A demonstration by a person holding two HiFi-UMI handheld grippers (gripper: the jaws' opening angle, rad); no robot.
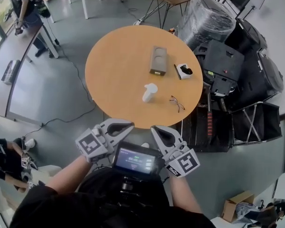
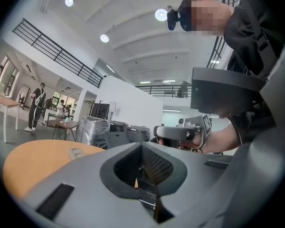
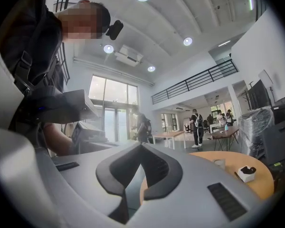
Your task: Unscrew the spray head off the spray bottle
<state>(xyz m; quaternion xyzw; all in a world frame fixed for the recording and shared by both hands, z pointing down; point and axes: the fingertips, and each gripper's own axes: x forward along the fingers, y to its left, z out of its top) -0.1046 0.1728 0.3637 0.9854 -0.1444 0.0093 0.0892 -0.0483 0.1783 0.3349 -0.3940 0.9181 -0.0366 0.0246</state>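
Spray bottle [image 1: 149,93], white, upright on round table [image 1: 114,75], left gripper [image 1: 125,125] and right gripper [image 1: 156,129] jaws together, empty

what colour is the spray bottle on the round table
White, body and spray head alike; the spray bottle shows best in the head view.

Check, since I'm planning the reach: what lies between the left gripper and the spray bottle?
Head view: only bare table between left gripper and spray bottle.

Grey left gripper [image 1: 120,126], right gripper [image 1: 160,133] (marker cubes [image 1: 91,145]), black sleeves [image 1: 38,199]
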